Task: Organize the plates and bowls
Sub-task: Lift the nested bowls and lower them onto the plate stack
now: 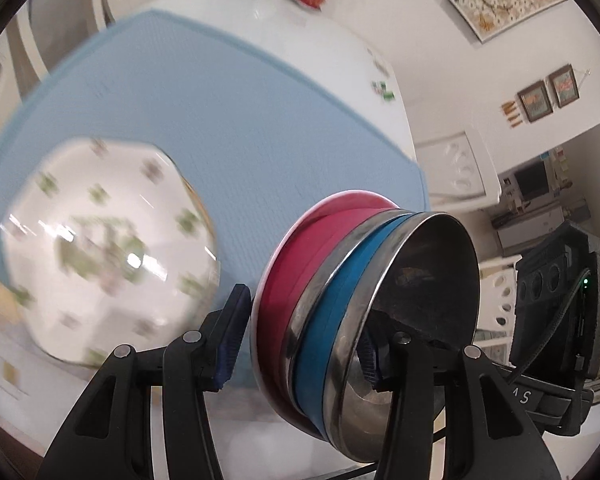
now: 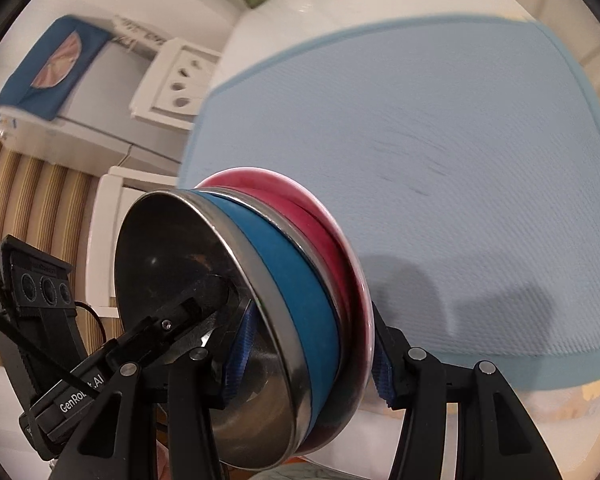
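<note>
Nested bowls clamped between two claws above the blue mat, with a slip as the main risk.

Nearest, the left claw (image 1: 300, 344) and the right claw (image 2: 304, 352) each pinch the rim of the same bowl stack (image 1: 364, 300), narrow jaws closed on it from opposite sides; the stack is a steel bowl (image 2: 204, 280) with a blue band and a pink bowl (image 2: 300, 208) beneath, tipped on edge and off the table. With only thin rims gripped, uneven pull by either hand could, I judge, let the bowls slide apart or drop. At ten o'clock in the left view a floral plate (image 1: 108, 248) lies on the blue mat (image 1: 236, 120), close enough to be struck. Farther off, at twelve o'clock, small ornaments sit on the white table (image 1: 332, 36).
</note>
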The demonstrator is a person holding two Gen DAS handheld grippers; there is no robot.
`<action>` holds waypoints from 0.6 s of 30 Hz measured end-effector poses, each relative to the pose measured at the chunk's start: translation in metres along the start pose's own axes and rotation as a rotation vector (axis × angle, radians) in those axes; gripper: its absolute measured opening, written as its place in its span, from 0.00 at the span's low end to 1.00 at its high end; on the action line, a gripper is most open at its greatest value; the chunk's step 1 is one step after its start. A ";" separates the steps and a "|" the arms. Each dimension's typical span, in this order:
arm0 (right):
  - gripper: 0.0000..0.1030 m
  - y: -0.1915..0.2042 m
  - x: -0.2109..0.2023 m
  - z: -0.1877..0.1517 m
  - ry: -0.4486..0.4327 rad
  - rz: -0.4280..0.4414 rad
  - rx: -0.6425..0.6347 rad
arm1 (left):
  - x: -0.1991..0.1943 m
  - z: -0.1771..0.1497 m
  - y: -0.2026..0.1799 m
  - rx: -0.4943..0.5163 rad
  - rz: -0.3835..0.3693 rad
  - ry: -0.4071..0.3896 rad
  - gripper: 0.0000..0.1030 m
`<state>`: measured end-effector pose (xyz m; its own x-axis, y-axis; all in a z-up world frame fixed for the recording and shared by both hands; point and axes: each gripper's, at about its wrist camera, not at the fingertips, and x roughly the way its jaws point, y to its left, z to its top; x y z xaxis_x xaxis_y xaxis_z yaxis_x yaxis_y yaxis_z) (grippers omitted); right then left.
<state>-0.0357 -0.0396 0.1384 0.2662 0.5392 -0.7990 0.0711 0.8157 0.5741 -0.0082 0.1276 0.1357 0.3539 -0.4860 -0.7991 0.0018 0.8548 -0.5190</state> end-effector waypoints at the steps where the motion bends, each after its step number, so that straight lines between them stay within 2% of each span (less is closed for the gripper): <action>1: 0.50 0.011 0.002 0.003 -0.001 0.007 -0.014 | -0.012 0.007 0.009 -0.005 0.006 -0.021 0.44; 4: 0.50 0.047 0.016 0.013 0.001 0.022 -0.060 | -0.036 0.021 0.031 -0.018 0.021 -0.059 0.44; 9: 0.50 0.084 0.045 0.019 0.039 0.030 -0.077 | -0.054 0.033 0.070 -0.049 0.041 -0.090 0.44; 12: 0.50 0.100 0.069 0.019 0.065 0.007 -0.083 | -0.057 0.038 0.098 -0.077 0.038 -0.077 0.44; 18: 0.50 0.107 0.100 0.015 0.109 -0.025 -0.054 | -0.046 0.040 0.136 -0.104 0.024 -0.030 0.44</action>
<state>0.0129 0.0983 0.1220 0.1589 0.5361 -0.8291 0.0236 0.8375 0.5460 0.0134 0.2734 0.1145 0.3808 -0.4585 -0.8030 -0.1040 0.8417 -0.5299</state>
